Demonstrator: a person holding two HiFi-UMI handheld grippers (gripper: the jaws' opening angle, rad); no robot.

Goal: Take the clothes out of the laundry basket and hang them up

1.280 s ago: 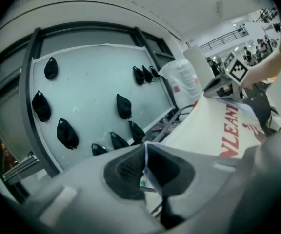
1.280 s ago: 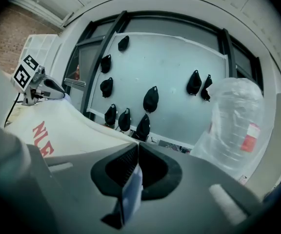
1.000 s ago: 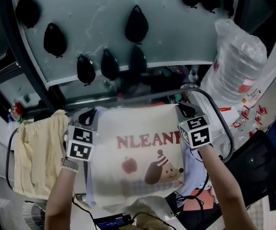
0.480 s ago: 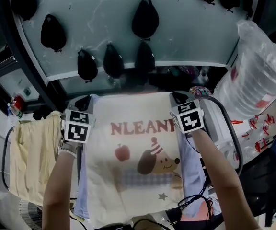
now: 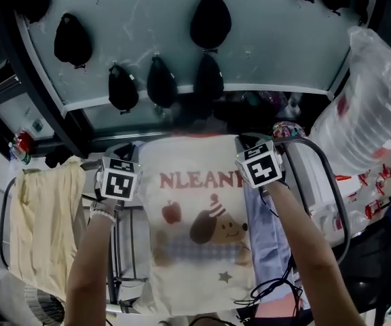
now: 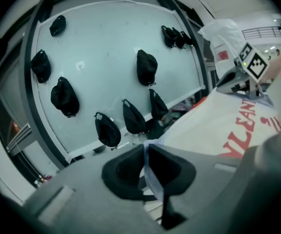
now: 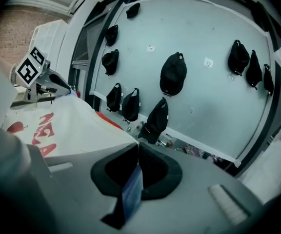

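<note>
The cream shirt (image 5: pixel 202 236) had sunk lower over the drying rack (image 5: pixel 124 250). The fingers of the left gripper (image 6: pixel 145 165) and right gripper (image 7: pixel 136 172) stayed clenched on its top corners, the shirt stretched between them. Draping it looked close.

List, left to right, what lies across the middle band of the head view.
yellow garment → left gripper → cream dog-print shirt → right gripper → clear plastic bag

Red letters "NLEAN" across the cream shirt (image 5: pixel 199 250), end hidden.
</note>
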